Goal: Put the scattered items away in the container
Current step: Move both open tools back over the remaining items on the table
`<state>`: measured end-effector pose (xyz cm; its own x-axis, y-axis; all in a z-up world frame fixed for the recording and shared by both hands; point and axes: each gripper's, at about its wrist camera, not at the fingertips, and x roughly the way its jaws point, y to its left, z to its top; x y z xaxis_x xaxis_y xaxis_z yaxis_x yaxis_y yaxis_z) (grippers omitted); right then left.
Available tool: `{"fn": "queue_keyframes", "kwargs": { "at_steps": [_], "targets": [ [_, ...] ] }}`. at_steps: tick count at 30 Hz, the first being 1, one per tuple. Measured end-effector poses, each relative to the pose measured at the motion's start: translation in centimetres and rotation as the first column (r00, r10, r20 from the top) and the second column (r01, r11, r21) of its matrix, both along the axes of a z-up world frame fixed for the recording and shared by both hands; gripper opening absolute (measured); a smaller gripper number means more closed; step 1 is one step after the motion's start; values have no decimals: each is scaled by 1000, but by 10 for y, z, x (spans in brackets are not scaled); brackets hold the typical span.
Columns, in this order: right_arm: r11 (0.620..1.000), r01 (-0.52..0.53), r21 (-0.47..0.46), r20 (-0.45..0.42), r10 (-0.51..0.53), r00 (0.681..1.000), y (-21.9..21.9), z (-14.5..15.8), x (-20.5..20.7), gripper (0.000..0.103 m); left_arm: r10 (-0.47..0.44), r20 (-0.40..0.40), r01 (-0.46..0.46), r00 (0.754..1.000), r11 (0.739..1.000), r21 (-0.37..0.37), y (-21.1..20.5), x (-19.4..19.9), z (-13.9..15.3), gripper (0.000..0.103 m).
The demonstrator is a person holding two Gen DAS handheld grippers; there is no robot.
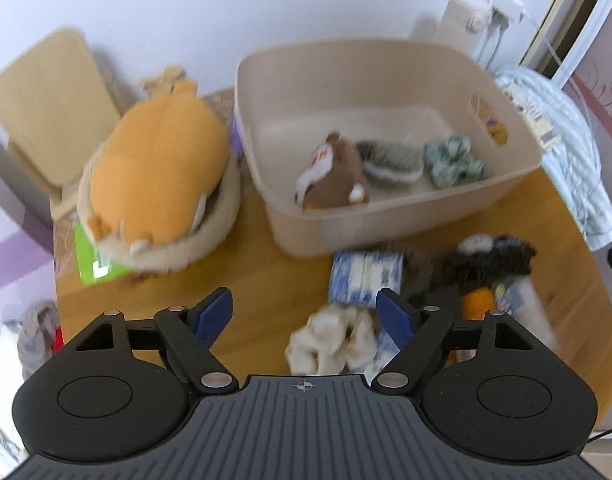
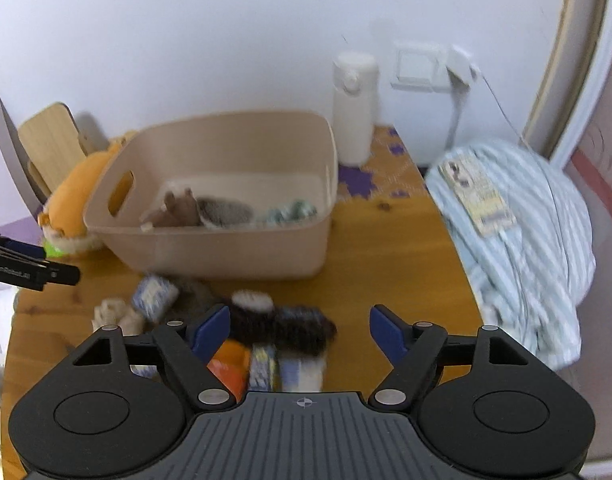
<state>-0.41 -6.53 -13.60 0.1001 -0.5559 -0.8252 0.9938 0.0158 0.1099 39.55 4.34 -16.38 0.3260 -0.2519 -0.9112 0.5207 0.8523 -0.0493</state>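
Both the left tool (image 1: 303, 312) and right tool (image 2: 299, 330) gape wide and empty above the table (image 1: 265, 280); 3 soft items lie in the beige container (image 1: 386, 216).

Even, soft daylight, no glare. Both fisheye views bend and darken at the corners. Everything beyond the sharp tongs is smeared by motion blur; shadows faint.

A beige tub (image 1: 386, 216) holds a brown plush (image 1: 338, 176); the striped pale-blue cloth (image 2: 526, 248) lies beside an orange-brown table (image 2: 386, 248).
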Motion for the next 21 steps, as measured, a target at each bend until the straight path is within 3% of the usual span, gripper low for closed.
{"fn": "queue_keyframes", "kwargs": {
  "at_steps": [15, 21],
  "targets": [
    [989, 28, 142, -33, -24, 999, 35, -54, -11, 79, 22, -123, -13, 992, 998, 69, 31, -20, -68, 80],
    [979, 37, 202, -45, -29, 999, 37, -80, -9, 79, 31, -125, -20, 992, 996, 84, 30, -15, -81, 80]
  ]
}}
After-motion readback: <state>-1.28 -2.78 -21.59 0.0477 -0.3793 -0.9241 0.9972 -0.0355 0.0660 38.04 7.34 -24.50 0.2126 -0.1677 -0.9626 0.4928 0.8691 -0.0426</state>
